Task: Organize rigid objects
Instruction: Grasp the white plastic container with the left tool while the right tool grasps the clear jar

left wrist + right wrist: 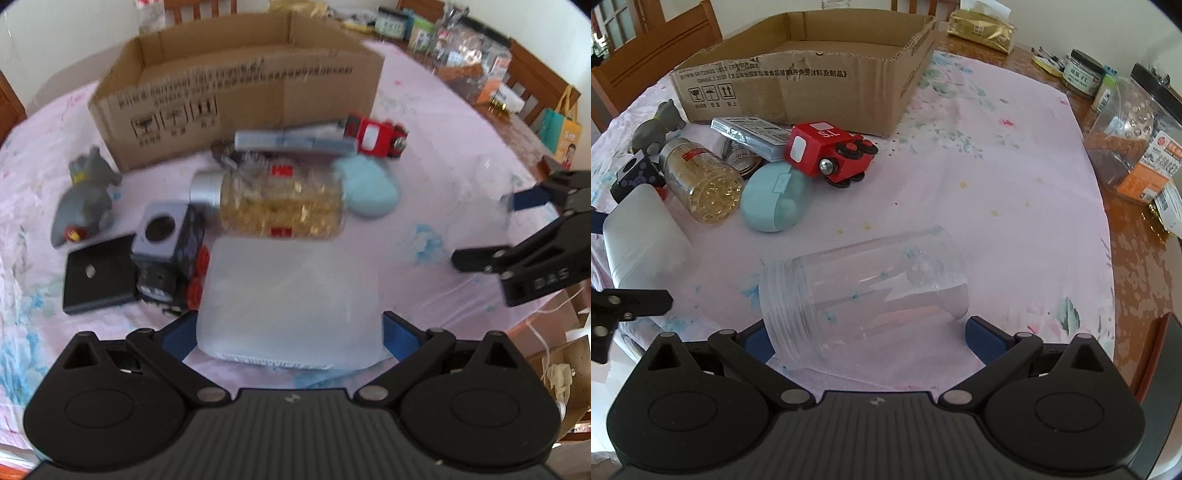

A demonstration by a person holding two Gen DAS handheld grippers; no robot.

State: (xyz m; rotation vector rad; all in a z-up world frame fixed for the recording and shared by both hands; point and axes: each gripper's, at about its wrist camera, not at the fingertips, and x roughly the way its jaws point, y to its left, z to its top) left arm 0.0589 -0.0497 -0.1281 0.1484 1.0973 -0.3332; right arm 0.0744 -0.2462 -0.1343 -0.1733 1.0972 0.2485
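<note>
Risk first: your right gripper (866,338) has the clear plastic jar (864,291) lying sideways between its blue pads (984,341), which sit at the jar's sides. Whether they're actually biting I can't tell. Smooth round wall, so my guess is it rolls or squirts out if you lift on a light squeeze.

Left gripper (290,338) straddles the frosted white container (290,295), pads at both flanks. Looks like a grasp, but contact isn't certain either; that view is blurred. Container sits just beside the capsule bottle (275,203) and the dark toy train (168,254), so a sloppy lift could knock either one.

Cardboard box (812,62) is open at the far side, presumably the drop target. Between you and it: red toy vehicle (827,151), blue case (775,197), flat clear pack (750,134), grey figurine (83,197). Low carry clips them.

Both grippers are near each other; watch for crossing paths.
</note>
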